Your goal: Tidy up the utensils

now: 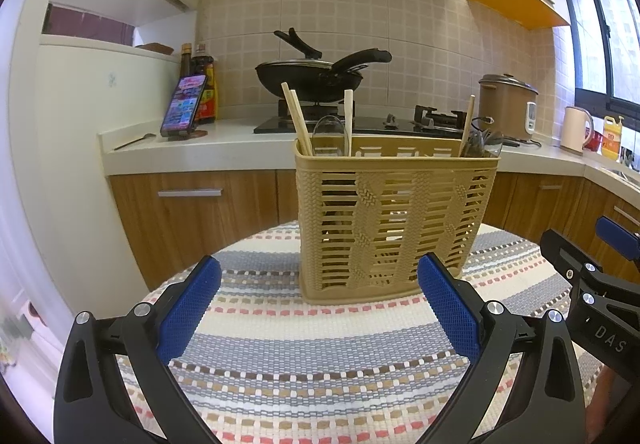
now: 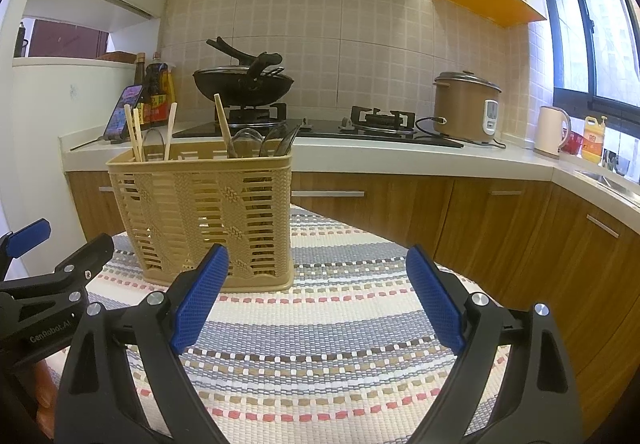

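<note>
A tan slotted utensil basket (image 1: 394,219) (image 2: 204,219) stands upright on a table with a striped woven cloth (image 1: 320,356) (image 2: 340,332). Wooden chopsticks (image 1: 297,119) (image 2: 134,131) and clear plastic spoons (image 1: 329,133) (image 2: 244,141) stick up out of it at both ends. My left gripper (image 1: 320,302) is open just short of the basket, with nothing between its blue pads (image 1: 188,310). My right gripper (image 2: 316,296) is open to the basket's right, also holding nothing. Each gripper shows at the edge of the other's view.
Behind the table runs a kitchen counter (image 2: 360,153) with a gas hob, a black wok (image 1: 310,77), a rice cooker (image 2: 466,105), sauce bottles, a propped phone (image 1: 183,105) and a kettle (image 2: 552,131). Wooden cabinets are below, a window at right.
</note>
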`<state>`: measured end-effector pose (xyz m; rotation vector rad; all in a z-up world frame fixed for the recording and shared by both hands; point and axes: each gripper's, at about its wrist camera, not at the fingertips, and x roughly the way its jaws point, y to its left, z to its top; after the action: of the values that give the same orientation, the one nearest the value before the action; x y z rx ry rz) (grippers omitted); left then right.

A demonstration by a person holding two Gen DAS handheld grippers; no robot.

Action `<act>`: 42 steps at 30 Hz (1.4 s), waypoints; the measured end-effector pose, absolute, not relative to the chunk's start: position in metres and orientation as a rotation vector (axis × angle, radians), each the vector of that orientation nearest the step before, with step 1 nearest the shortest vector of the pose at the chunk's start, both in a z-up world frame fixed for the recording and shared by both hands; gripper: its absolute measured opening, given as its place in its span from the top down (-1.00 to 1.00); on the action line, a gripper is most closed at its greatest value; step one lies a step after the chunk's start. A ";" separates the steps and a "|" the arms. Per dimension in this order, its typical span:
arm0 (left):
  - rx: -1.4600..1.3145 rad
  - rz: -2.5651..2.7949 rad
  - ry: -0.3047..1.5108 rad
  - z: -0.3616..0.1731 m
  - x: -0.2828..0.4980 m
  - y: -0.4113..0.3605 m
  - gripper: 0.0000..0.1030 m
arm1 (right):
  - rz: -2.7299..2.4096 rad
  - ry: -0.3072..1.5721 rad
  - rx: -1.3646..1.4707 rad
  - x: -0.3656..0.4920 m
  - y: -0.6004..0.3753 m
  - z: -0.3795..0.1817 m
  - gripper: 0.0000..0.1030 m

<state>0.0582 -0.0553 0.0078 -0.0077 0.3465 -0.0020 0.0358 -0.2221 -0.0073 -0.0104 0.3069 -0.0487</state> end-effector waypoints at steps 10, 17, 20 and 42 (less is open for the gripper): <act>-0.013 0.000 0.350 0.008 0.059 -0.055 -0.85 | -0.052 0.311 -0.006 0.038 -0.223 -0.008 -0.67; -0.008 -0.001 0.353 0.007 0.059 -0.055 -0.85 | -0.055 0.312 -0.007 0.039 -0.224 -0.008 -0.67; -0.006 0.000 0.354 0.007 0.058 -0.055 -0.85 | -0.055 0.313 -0.006 0.039 -0.224 -0.009 -0.68; -0.023 0.004 0.389 0.007 0.064 -0.049 -0.86 | -0.047 0.326 -0.009 0.041 -0.222 -0.010 -0.68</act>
<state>0.0636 -0.0488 0.0070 -0.0230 0.3888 0.0044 0.0407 -0.2221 -0.0104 -0.0093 0.3256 -0.0474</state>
